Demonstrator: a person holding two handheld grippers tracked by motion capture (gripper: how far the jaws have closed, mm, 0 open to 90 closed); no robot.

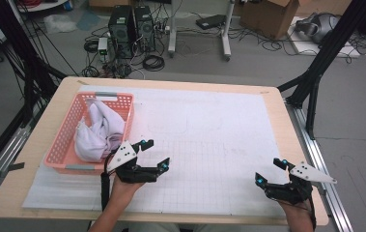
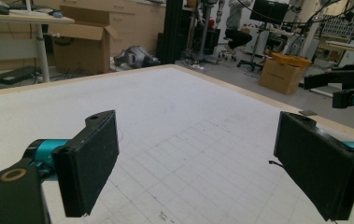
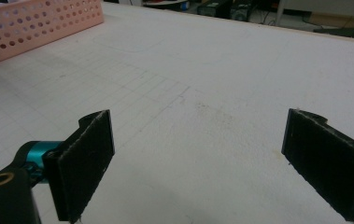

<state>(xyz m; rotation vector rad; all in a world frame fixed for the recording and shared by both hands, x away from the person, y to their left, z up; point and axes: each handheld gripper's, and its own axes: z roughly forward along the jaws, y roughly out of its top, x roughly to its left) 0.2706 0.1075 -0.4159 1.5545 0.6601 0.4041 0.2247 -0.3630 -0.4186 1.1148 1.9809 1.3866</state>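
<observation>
Cloth (image 1: 99, 131): a white bundle heaped in the pink basket (image 1: 69, 129), at about 10 o'clock on the tabletop (image 1: 272, 108). It spills up against the basket's right wall.

Left tongs (image 1: 154, 154): released, with nothing between the pads. They hover just past the basket's near right corner, and your own view from them looks away across the white sheet (image 1: 209, 145).

Right tongs (image 1: 269, 171): also released and bare, low at about 4 o'clock, well apart from the basket.

Risk, snag: if you reach in at a slant, a pad may catch the basket's perforated wall or rim, and the light basket would probably lift or slide with the cloth.

Risk, partial pinch: the bundle is crumpled, so a shallow bite may take only one fold. The rest would then drag over the rim and could tip the basket.

Risk, aim: your left tongs point away from the cloth, so turn your wrist first. Closing blind would likely grab air or plastic.

Risk, cable: the lead under your left hand runs beside the basket's near edge and could hook it as you swing.
</observation>
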